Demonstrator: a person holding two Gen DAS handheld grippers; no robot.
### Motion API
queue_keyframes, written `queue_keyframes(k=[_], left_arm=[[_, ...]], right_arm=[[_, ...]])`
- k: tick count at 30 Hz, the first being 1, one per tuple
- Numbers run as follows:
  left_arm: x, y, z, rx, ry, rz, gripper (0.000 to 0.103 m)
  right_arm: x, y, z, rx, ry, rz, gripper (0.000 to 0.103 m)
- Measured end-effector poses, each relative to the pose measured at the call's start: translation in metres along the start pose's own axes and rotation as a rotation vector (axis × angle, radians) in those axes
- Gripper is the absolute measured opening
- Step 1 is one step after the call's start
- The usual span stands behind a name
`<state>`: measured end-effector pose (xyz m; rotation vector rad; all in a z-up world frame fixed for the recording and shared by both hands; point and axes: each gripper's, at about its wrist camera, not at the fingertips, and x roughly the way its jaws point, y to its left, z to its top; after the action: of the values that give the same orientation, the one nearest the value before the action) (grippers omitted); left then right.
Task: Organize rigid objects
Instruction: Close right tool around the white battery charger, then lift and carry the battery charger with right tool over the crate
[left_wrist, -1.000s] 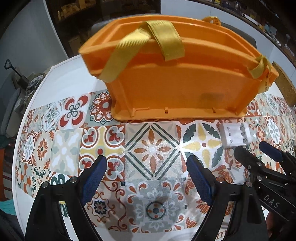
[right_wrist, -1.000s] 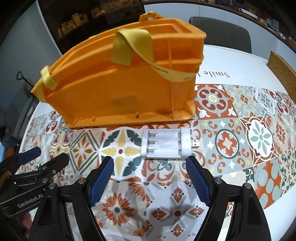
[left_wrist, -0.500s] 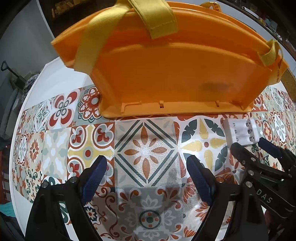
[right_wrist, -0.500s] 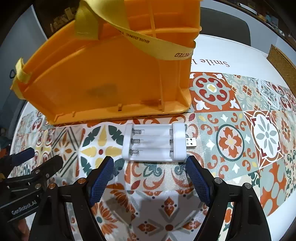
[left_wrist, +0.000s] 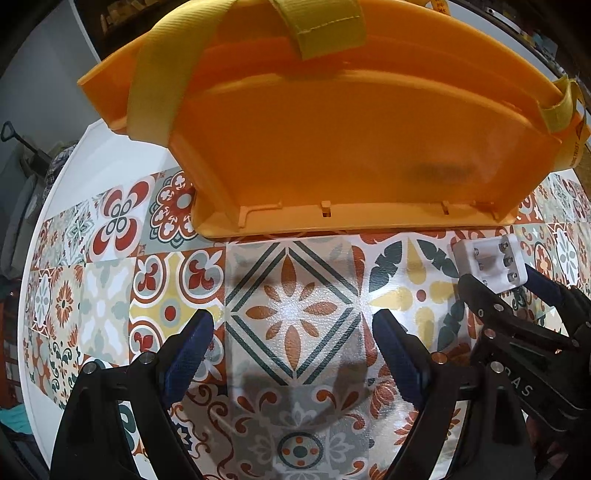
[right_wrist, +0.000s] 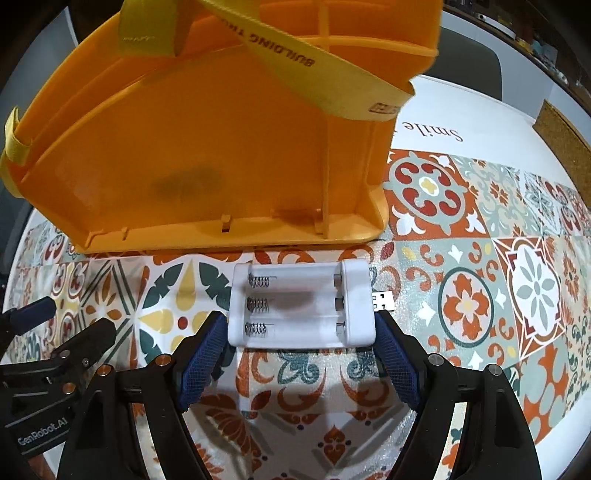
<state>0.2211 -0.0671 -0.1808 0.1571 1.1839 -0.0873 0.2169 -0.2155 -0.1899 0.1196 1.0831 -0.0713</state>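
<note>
**A:** Where is the white battery charger (right_wrist: 301, 304) sitting just now?

**B:** It is lying flat on the worktop (right_wrist: 480, 302), on the patterned tile cloth, just in front of the orange plastic caddy (right_wrist: 207, 147). Its three battery bays are facing up with their springs showing, all unfilled, and a small USB plug (right_wrist: 383, 299) is sticking out of its right end.

**A:** And the right tool (right_wrist: 301, 354)?

**B:** It is pointing steeply down at the charger with its blue pads standing apart. The near edge of the charger is lying between the two fingertips, one pad beside each end. The left pad looks to be meeting the charger's corner, and I cannot tell whether either pad is truly touching, but nothing is being squeezed.

**A:** What is the left tool (left_wrist: 291, 350) doing?

**B:** It is hovering over bare tiles to the left of the charger, its pads also wide apart, with nothing between them. In its view the charger (left_wrist: 489, 264) is showing at the right edge, partly hidden behind the black frame of the right tool (left_wrist: 517, 332).

**A:** How is the caddy standing?

**B:** It is standing upright on the cloth, its long flat wall facing both tools. A yellow webbing strap (right_wrist: 314, 59) with printed lettering is draping over its top, and thin dividers are showing inside at the right end. Behind it, part of a grey chair (right_wrist: 469, 62) is showing at the worktop's far edge.
</note>
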Motion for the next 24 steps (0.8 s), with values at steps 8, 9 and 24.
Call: queue_keyframes(k=[8,9,24], left_arm=[[-0.006,-0.003,-0.001,-0.006,-0.001,-0.003,0.088],[-0.007,-0.003,-0.002,-0.006,-0.002,-0.003,0.088],[-0.039,0.003,-0.009,-0.018,-0.035,-0.011,0.088]], right_arm=[[0.007,0.006,0.002,-0.003,-0.004,-0.011,0.077],[0.006,0.005,0.001,0.002,-0.004,-0.008,0.077],[-0.032,0.019,-0.006,-0.009,-0.044,-0.007,0.077]])
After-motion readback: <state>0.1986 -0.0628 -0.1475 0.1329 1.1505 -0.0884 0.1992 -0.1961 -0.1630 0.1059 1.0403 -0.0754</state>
